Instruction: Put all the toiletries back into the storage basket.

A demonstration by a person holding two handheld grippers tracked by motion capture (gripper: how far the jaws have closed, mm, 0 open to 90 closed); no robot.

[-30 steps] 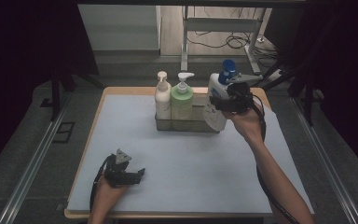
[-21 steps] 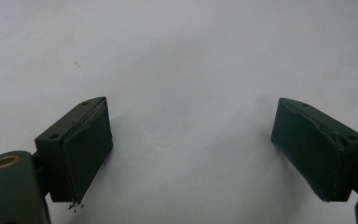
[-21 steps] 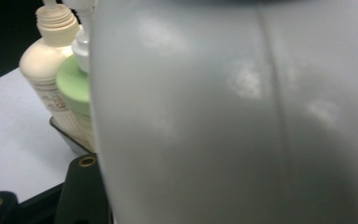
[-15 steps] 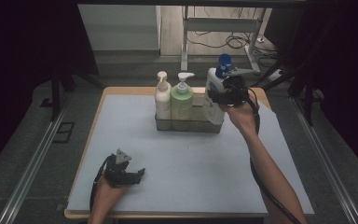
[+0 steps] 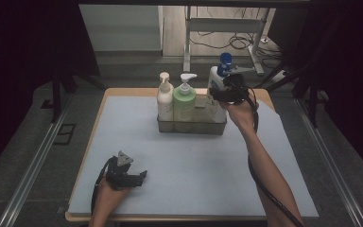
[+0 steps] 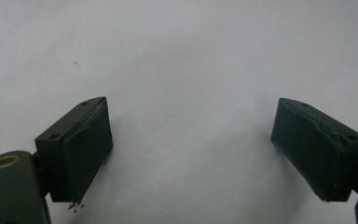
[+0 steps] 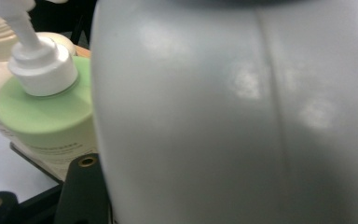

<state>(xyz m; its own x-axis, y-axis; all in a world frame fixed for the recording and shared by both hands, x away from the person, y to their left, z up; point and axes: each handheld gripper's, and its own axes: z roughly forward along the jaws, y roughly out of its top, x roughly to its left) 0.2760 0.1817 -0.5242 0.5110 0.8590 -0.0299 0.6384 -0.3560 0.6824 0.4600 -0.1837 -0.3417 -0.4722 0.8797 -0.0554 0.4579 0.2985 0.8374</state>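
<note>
White bottle (image 7: 242,116): held upright at the right end of the metal rack (image 5: 191,126), its blue cap (image 5: 225,59) seen above the right gripper; in the right gripper view its pale body is pressed close against the camera, directly between the jaws.
Right gripper (image 5: 228,92): closed on the white bottle's body from the near side, at about mid-height; the jaws themselves are largely hidden by the bottle, one dark jaw base being seen at the lower left of the right gripper view.
Green bottle (image 7: 46,112): seen to the left of the jaws in the right gripper view, just beside the white bottle, topped by a white pump (image 7: 39,65); upright in the middle of the rack.
Cream bottle (image 5: 165,97): placed beyond the green one, at the rack's far left end, upright.
Left gripper (image 5: 123,176): rested on the pale blue mat (image 5: 189,179), well apart from the rack, held by the left hand (image 5: 105,198).
Left jaws: spread wide, nothing between them; bare mat surface is seen in the gap.
</note>
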